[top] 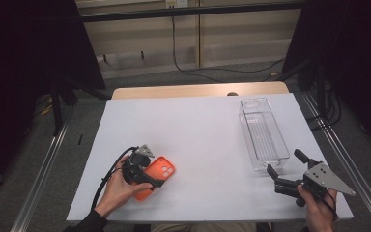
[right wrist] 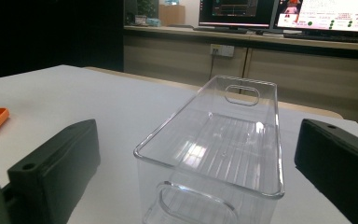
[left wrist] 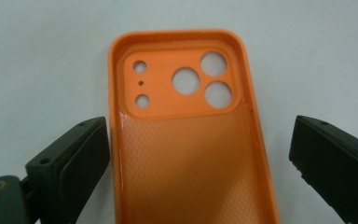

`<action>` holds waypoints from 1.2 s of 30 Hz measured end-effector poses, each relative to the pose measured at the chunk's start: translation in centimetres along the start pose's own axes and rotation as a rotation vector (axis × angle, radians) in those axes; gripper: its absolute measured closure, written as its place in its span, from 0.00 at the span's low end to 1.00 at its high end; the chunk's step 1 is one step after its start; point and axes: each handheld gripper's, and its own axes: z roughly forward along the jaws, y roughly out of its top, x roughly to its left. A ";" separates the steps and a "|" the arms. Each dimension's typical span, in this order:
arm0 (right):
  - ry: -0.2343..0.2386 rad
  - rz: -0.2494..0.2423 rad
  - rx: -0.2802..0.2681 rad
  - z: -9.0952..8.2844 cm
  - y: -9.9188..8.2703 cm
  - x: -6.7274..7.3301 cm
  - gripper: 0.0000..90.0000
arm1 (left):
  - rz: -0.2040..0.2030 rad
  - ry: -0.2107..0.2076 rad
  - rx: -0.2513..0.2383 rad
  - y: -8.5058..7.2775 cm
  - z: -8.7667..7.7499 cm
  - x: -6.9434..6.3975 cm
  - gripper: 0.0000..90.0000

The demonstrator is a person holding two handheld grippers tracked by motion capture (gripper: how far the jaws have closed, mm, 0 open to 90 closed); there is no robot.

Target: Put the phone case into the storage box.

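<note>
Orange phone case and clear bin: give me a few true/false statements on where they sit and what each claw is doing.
1. The orange phone case lies open side up, camera holes showing. True.
2. The left claw is shut on the case. False: its jaws stand open, one on each side of it.
3. The clear bin holds the case. False: the bin is empty and the case lies on the white table.
4. The right claw is open, facing the bin's near end. True.
</note>
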 end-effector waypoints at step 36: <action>0.004 -0.003 0.006 0.0 0.0 0.0 0.00 | 0.021 0.099 0.060 0.1 0.5 -0.9 0.17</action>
